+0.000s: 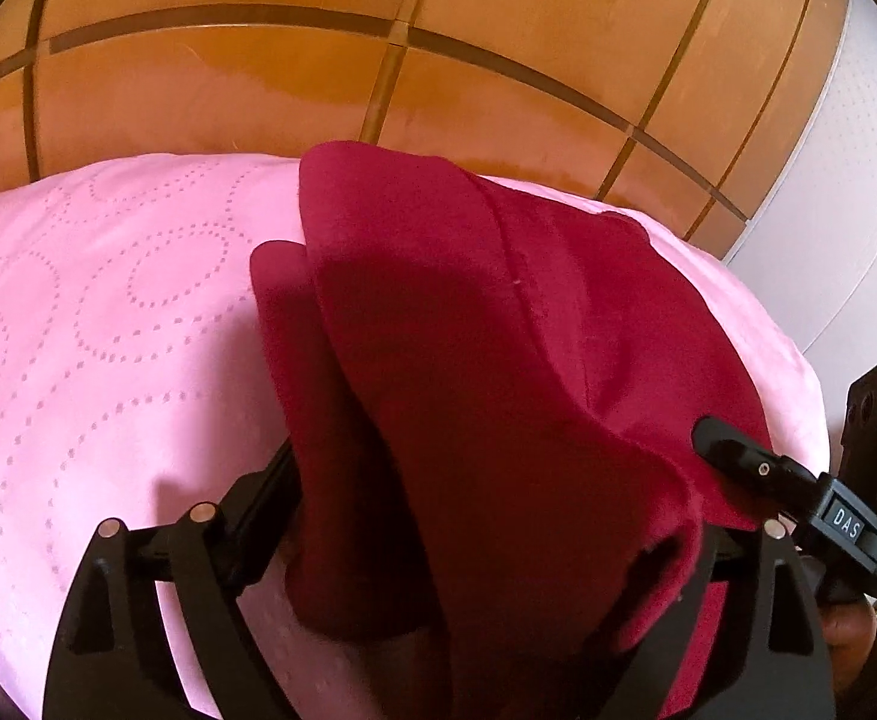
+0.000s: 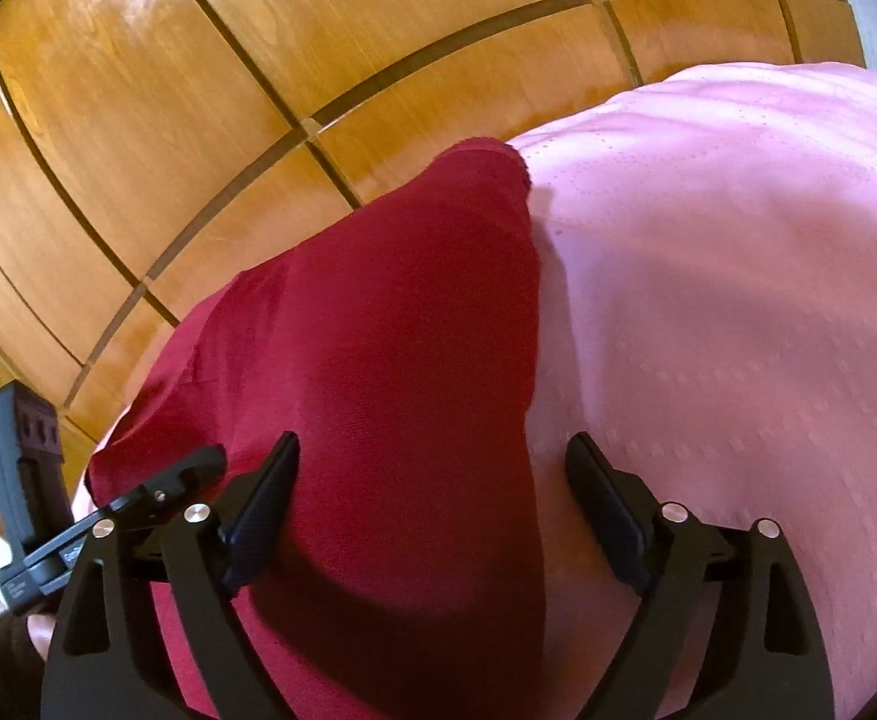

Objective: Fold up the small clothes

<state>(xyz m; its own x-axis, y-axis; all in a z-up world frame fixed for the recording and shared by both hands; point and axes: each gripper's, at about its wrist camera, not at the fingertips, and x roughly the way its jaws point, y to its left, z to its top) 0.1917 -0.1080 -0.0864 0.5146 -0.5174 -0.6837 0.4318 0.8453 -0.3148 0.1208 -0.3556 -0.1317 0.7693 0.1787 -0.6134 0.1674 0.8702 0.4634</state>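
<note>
Nearest the right wrist camera, the right gripper (image 2: 432, 474) stands with its jaws wide; a fold of the dark red garment (image 2: 378, 348) runs up between the fingers without either pad pressing it. The left gripper (image 1: 492, 480) is wide as well, though the same garment (image 1: 486, 324) is heaped over it and hides the fingertips; one black finger (image 1: 264, 480) shows at the cloth's left edge. The garment is a soft, deep crimson knit, doubled over itself in thick rounded folds, with a seam running along one layer and a loose flap lying beside the main fold on its left in the left wrist view.

It lies on a pink quilted cover (image 1: 90, 300) stitched with dotted circles, reaching from the near side up to the far edge, where its top corner hangs close to the rim. Behind the cover rises a glossy wooden panelled wall (image 2: 168, 120) with dark grooves.

Only the left wrist view shows a pale wall (image 1: 846, 180) at the far right and the other tool's finger resting on the cloth. Only the right wrist view shows the bare pink cover spreading wide to the right of the garment.
</note>
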